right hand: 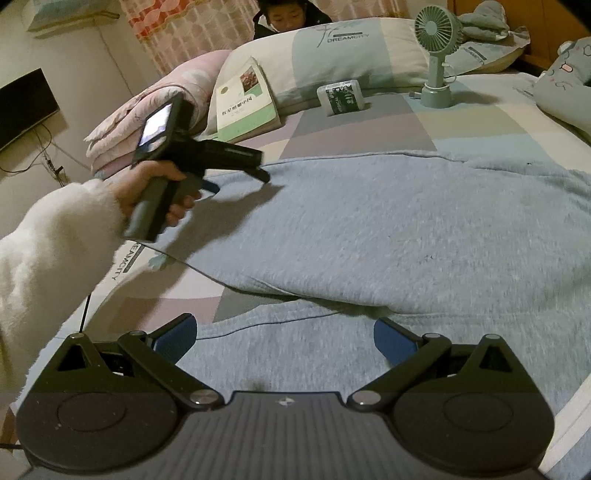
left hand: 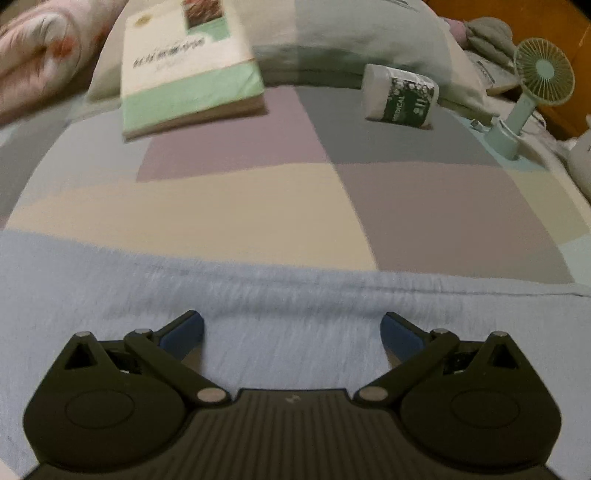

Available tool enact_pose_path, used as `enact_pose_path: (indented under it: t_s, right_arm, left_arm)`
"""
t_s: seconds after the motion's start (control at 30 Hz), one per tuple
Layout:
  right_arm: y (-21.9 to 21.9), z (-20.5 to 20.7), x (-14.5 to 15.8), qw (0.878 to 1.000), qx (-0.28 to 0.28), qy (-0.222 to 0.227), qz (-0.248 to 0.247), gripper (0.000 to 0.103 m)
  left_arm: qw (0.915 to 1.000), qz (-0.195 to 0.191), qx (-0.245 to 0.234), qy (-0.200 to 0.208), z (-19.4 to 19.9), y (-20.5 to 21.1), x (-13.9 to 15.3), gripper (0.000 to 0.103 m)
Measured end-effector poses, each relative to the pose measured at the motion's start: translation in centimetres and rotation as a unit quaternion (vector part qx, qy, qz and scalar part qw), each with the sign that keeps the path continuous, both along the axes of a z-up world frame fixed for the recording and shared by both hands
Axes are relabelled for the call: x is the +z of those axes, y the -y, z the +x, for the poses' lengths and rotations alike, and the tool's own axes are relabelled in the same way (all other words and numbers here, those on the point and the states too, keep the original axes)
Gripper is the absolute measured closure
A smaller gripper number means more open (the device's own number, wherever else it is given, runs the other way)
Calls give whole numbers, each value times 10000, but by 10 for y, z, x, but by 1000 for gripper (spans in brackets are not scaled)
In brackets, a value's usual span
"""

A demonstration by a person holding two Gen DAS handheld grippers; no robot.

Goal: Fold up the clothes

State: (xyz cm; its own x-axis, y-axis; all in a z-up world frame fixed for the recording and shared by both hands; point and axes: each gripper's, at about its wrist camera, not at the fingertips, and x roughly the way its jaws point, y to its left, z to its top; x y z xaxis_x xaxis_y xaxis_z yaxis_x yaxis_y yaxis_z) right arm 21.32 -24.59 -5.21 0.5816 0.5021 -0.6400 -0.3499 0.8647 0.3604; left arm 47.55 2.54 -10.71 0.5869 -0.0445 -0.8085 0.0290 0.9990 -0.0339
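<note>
- Right gripper [right hand: 283, 336] sits nearest, blue pads spread wide with nothing between them, low over the near edge of the light blue garment [right hand: 388, 229].
- Garment is spread across the patchwork bed sheet [right hand: 369, 122].
- Left gripper [left hand: 291, 332] is also gaping and empty, over the garment's far edge.
- Further back: book [right hand: 246, 101], small pack [right hand: 341, 96], green fan [right hand: 437, 33].

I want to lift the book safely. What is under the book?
The book leans with its far end on a pillow and its near end on the patchwork sheet. Anything hidden beneath it cannot be seen.
</note>
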Motion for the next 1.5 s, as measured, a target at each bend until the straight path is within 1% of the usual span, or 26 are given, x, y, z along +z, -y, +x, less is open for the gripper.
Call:
enact_pose_path:
  t_s: [0.07, 0.17, 0.27, 0.37, 0.43, 0.5, 0.57, 0.7, 0.83, 0.97, 1.07, 1.13, 1.2, 1.27, 1.33, 1.43, 1.5]
  right_arm:
    - [-1, 1, -1, 10000, -6, -39, -27, 0]
    - [-1, 0, 0, 10000, -22, -36, -46, 0]
    - [1, -2, 2, 10000, -17, 3, 4, 0]
    - [1, -3, 2, 10000, -14, 7, 31, 0]
    - [1, -2, 2, 10000, -16, 3, 31, 0]
    - [1, -2, 2, 10000, -18, 0, 29, 0]
    - [1, -2, 2, 10000, -21, -3, 24, 0]
    - [1, -2, 3, 10000, -12, -10, 40, 0]
    - [1, -5, 5, 10000, 3, 31, 57, 0]
    - [2, -8, 8, 9999, 19, 105, 117, 0]
    - [3, -7, 8, 9999, 6, 97, 125, 0]
    - [3, -6, 8, 9999, -21, 80, 127, 0]
    - [3, -6, 7, 9999, -35, 74, 141, 0]
    - [2, -5, 6, 9999, -38, 63, 147, 0]
    - [1, -5, 4, 9999, -39, 33, 133, 0]
    - [0, -2, 1, 10000, -56, -11, 72, 0]
    - [0, -1, -1, 9999, -76, -46, 46, 0]
  left_arm:
    - [10000, -3, 33, -12, 7, 4, 1, 0]
    - [9999, -68, 38, -137, 12, 3, 6, 1]
    - [9996, -236, -44, -113, 2, -1, 17, 1]
    - [9987, -437, -257, -103, -15, 8, 27, 1]
    - [9974, -476, -502, -176, -22, 24, 27, 1]
    - [9969, -399, -650, -190, -26, 42, 23, 1]
    - [9971, -226, -707, -176, -23, 61, 13, 1]
    - [9984, 137, -531, 101, -16, 89, 1, 0]
    - [9986, 71, -530, 60, -10, 93, 4, 1]
    - [9967, -316, -745, -37, -18, 66, 19, 1]
    - [9968, -346, -721, 0, -27, 28, 36, 1]
    - [9986, -295, -438, 63, -28, -6, 45, 1]
    - [9996, -288, 10, 45, -27, -44, 48, 1]
    - [9987, -305, 386, -91, -24, -77, 42, 1]
    - [9975, -238, 641, -177, -20, -102, 29, 1]
    - [9967, -116, 771, -236, -12, -122, 7, 1]
    - [9978, 45, 660, -10, -8, -124, 3, 1]
